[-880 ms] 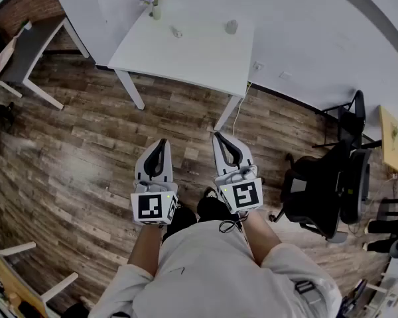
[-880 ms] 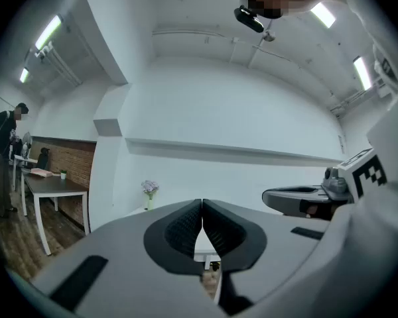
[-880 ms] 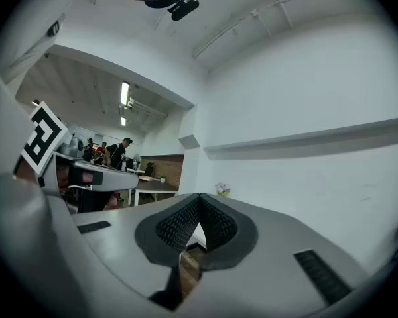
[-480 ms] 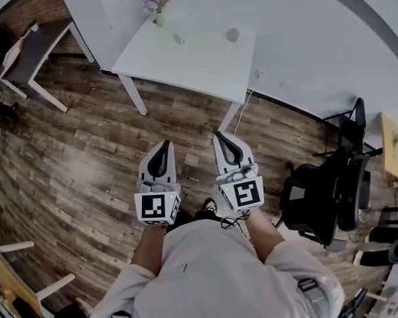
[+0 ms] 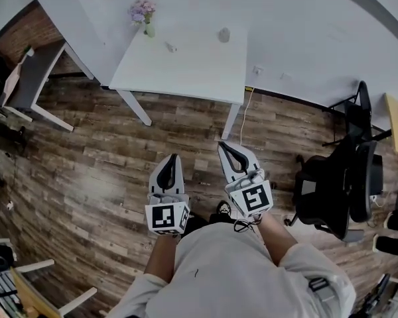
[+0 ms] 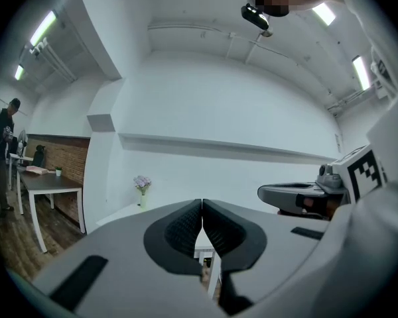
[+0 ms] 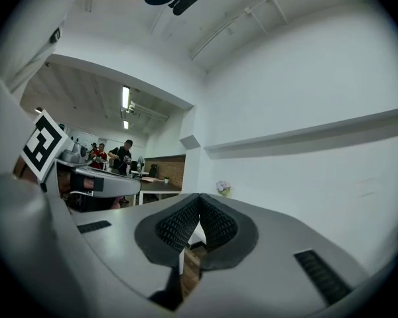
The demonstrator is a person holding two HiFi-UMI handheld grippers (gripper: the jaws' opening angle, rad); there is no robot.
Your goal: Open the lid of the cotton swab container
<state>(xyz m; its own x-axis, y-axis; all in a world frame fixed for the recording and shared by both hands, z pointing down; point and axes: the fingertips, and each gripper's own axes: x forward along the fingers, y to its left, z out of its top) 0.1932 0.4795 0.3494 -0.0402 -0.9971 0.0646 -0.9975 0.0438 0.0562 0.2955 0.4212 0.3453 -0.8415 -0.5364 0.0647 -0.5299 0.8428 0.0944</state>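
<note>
A small grey round container (image 5: pixel 223 35) stands near the far edge of a white table (image 5: pixel 192 71), well ahead of me. A smaller pale object (image 5: pixel 170 47) lies to its left; which of the two holds the swabs I cannot tell. My left gripper (image 5: pixel 172 158) and right gripper (image 5: pixel 223 144) hang side by side over the wooden floor, short of the table, both pointing at it. Each has its jaws shut with nothing between them, as the left gripper view (image 6: pixel 202 207) and the right gripper view (image 7: pixel 199 201) show.
A vase of flowers (image 5: pixel 144 15) stands at the table's far left corner. A cable (image 5: pixel 242 118) runs down by the table's right leg. Black office chairs (image 5: pixel 338 184) stand to the right, a grey desk (image 5: pixel 33 71) to the left. People (image 7: pixel 123 154) stand far off.
The head view has shifted. Both grippers sit a little lower and further right in it, still shut and empty, and the table looks slightly nearer.
</note>
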